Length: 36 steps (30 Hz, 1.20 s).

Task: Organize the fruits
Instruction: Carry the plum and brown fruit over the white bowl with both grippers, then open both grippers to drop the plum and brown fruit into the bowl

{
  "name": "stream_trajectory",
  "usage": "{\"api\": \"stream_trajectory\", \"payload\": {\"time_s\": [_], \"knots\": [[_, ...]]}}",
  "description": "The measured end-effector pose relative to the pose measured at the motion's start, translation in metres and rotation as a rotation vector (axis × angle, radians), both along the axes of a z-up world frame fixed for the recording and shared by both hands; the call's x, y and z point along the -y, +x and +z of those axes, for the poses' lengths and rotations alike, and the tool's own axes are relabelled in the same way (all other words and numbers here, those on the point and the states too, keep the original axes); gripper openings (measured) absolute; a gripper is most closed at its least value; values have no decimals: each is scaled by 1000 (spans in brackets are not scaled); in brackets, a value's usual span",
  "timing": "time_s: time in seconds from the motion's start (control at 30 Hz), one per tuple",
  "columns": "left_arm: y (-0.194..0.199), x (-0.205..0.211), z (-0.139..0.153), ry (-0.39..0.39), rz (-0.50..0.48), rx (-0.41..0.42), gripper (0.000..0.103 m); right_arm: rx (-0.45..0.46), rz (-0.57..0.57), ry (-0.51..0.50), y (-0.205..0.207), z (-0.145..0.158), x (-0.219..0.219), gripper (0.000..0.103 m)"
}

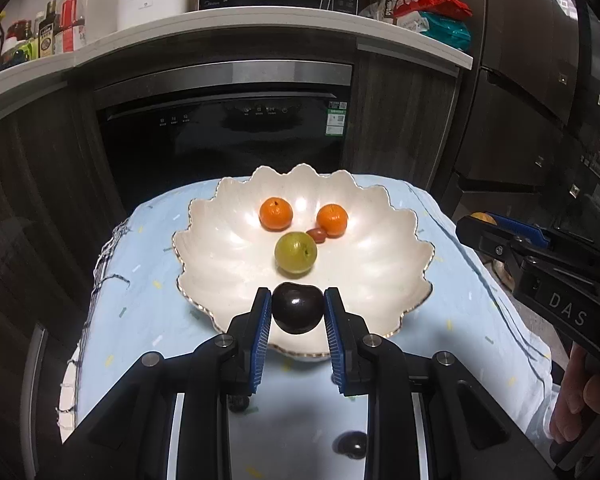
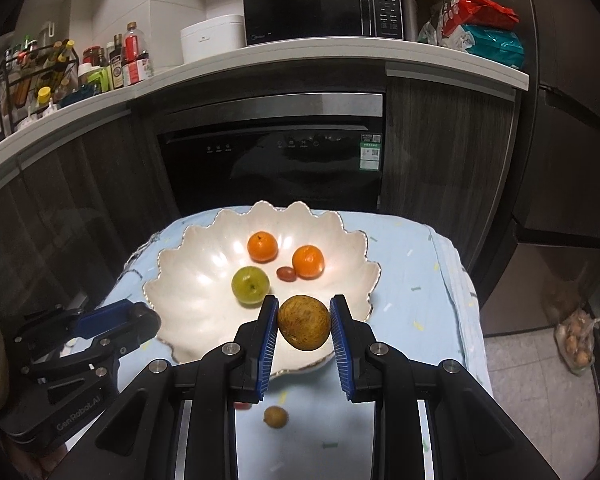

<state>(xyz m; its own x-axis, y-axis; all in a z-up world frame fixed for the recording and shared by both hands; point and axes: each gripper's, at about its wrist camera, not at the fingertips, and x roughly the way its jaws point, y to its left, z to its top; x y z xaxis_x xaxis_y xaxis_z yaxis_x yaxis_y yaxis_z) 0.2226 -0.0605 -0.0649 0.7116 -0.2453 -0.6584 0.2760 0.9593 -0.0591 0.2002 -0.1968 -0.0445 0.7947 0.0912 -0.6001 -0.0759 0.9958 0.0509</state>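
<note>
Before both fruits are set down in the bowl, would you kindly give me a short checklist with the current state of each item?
1. Left hand-held gripper clamped on the dark plum: ok.
2. Right hand-held gripper clamped on the brown-yellow fruit: ok.
3. Free space at the near side of the white scalloped bowl: ok.
4. The green fruit, two oranges and small red fruit lying clear of both drop spots: ok.
5. Grippers apart from each other: ok.
6. Bowl steady on the blue cloth: cannot tell.

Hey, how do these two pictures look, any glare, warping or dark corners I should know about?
Left wrist view: bright glare patches on the white bowl, a highlight on the dark plum, fisheye bending the counter edge, black corners. Right wrist view: the same glare in the bowl, curved counter, dark corners; the brown fruit is sharp.
</note>
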Motion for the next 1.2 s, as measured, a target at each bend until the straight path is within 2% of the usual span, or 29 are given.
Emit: {"api": "stream_trajectory", "payload": {"time_s": [0.63, 1.07, 1.2], "knots": [[43, -14, -16, 14, 58, -18, 27, -47, 15, -9, 48, -15, -11, 28], [53, -20, -29, 15, 75, -52, 28, -106, 40, -6, 65, -38, -19, 28], [56, -22, -30, 13, 79, -62, 32, -107, 43, -4, 66, -40, -21, 28]]}}
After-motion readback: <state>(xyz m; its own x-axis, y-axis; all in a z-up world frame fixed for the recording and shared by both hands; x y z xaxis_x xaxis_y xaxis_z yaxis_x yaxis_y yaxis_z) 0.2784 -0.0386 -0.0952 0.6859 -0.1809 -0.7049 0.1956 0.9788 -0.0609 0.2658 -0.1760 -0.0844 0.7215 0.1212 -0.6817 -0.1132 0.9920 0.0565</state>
